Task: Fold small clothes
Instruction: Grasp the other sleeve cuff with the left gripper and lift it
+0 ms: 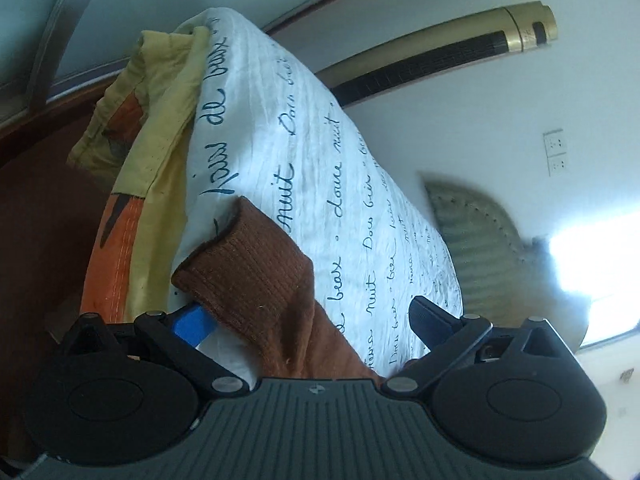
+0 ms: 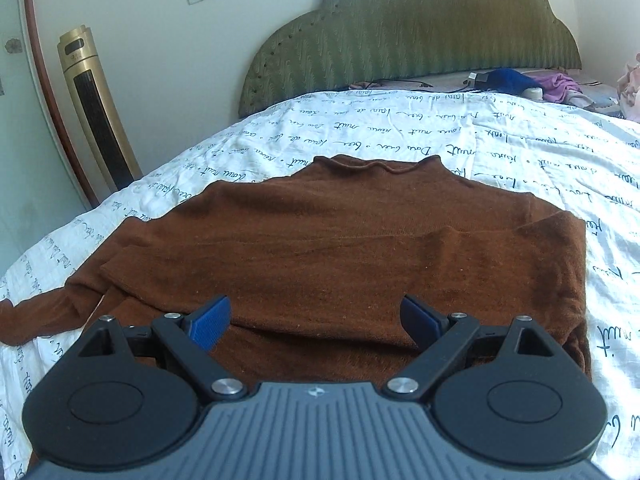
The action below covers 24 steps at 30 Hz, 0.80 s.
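A brown knit sweater (image 2: pixel 340 248) lies flat on the white bedspread (image 2: pixel 500 148) with dark script, collar toward the headboard. Its right sleeve is folded across the body, and the left sleeve (image 2: pixel 44 312) trails off toward the bed's left edge. My right gripper (image 2: pixel 316 320) hovers over the sweater's lower part, jaws wide open with nothing between the blue pads. In the tilted left wrist view, the ribbed cuff of the brown sleeve (image 1: pixel 248 272) lies between the wide jaws of my left gripper (image 1: pixel 312 316), close to the left blue pad (image 1: pixel 192 322). The right fingertip (image 1: pixel 430 316) stands apart from the cloth.
A yellow and orange cloth (image 1: pixel 152 168) hangs at the bed's edge beside the cuff. A gold tower fan (image 2: pixel 94 108) stands left of the bed. The green padded headboard (image 2: pixel 420 28) backs it, with blue and pink clothes (image 2: pixel 532 84) piled near it.
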Motion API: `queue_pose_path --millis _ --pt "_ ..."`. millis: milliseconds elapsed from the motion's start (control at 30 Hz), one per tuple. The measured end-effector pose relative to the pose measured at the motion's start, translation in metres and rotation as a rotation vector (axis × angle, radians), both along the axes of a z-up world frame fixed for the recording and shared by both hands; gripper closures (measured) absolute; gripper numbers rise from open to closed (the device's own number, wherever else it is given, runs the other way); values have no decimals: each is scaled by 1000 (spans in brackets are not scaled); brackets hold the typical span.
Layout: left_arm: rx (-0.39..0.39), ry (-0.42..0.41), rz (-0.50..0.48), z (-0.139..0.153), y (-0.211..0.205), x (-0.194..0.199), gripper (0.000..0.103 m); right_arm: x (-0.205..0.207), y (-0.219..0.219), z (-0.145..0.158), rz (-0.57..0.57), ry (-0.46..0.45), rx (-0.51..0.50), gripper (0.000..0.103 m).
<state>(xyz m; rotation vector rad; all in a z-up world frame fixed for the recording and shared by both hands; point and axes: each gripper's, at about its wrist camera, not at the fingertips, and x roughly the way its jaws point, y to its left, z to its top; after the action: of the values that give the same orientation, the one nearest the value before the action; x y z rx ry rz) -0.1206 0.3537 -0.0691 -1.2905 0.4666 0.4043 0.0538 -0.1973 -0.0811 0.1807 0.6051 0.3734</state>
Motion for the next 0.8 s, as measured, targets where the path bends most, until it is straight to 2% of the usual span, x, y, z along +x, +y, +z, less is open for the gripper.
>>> queue_pose_path --millis 33,67,100,167,200,300,533,733,800 --pt "-3 9 -1 0 1 -1 24 0 0 1 -2 -2 0 11" --pt "-2 21 -3 -1 2 0 42 0 0 1 -4 -4 2 11" --pt "-9 37 0 -3 4 -2 53 0 0 2 -4 -6 5 10" --pt "-53 23 15 -10 7 -5 94 1 0 2 -6 -7 9 11" --pt "-67 14 28 -14 10 -9 99 2 0 2 -3 -5 14 11" --pt "-77 -21 56 -17 13 -15 99 3 1 2 -3 6 16 11" --pt "141 -20 -2 35 20 12 99 1 -7 5 -18 20 39 11" --pt "314 -83 50 79 50 -2 99 1 -12 10 -37 31 79 10" --pt "359 -79 73 89 59 -9 99 3 -9 9 -29 38 74 10"
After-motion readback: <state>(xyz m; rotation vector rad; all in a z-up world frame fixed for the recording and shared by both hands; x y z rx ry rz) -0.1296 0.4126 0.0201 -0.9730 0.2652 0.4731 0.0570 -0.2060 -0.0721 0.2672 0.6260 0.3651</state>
